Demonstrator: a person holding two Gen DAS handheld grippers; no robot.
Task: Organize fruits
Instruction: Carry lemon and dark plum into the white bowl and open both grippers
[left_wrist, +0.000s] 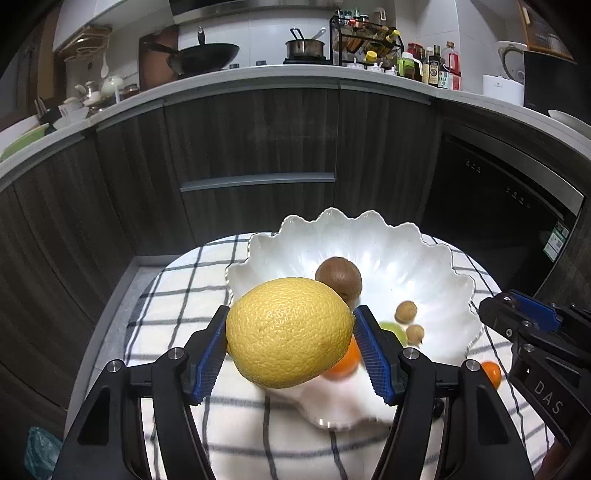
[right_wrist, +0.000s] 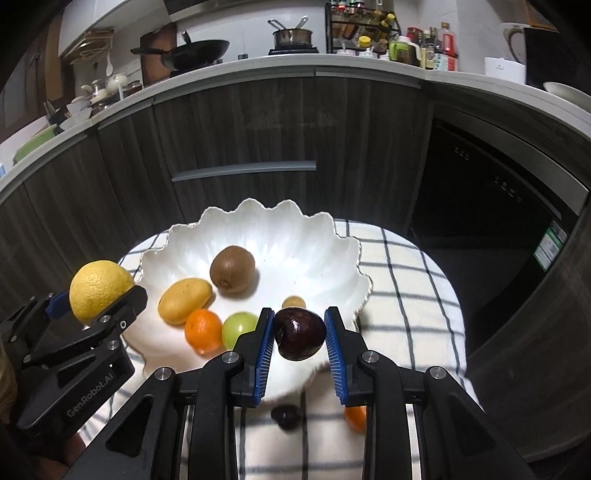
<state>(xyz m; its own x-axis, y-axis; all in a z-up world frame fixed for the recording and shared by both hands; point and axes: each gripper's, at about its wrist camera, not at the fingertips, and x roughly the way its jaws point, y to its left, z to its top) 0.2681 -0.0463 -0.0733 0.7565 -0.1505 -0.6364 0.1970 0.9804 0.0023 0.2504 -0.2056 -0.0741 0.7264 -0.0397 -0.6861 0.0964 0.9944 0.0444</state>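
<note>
**Both hands loaded above the fruit bowl**

A dark-fronted kitchen counter (left_wrist: 258, 129) curved behind a small round table under a checked cloth (left_wrist: 177, 295), and that was where I worked. My left gripper (left_wrist: 290, 345) was clamped on a big yellow lemon (left_wrist: 288, 330), blue pads (left_wrist: 212, 354) pressing it from either side, the fruit held clear of the cloth at the near left edge of the bowl. My right gripper (right_wrist: 300, 341) pinched a dark cherry (right_wrist: 300, 334), glossy and almost black, jaws nearly together around it, just over the bowl's near rim.

Out past the fingers sat the white scalloped bowl (right_wrist: 314, 236). Inside it, a brown kiwi (right_wrist: 232, 269) lay toward the middle, a small yellow mango (right_wrist: 184, 301) just beside it on the left. A little orange (right_wrist: 203, 328) and a green grape (right_wrist: 238, 325) rested at the near side, close together. Two small tan round fruits (left_wrist: 406, 312) sat near the grape; what they were I could not tell.

On the cloth in front of the bowl, under my right fingers, lay a second dark cherry (right_wrist: 285, 415) and another small orange (right_wrist: 355, 417), apart from each other. Up on the counter stood a wok (left_wrist: 210, 55), a saucepan (left_wrist: 304, 46) and a row of bottles (left_wrist: 436, 70).
</note>
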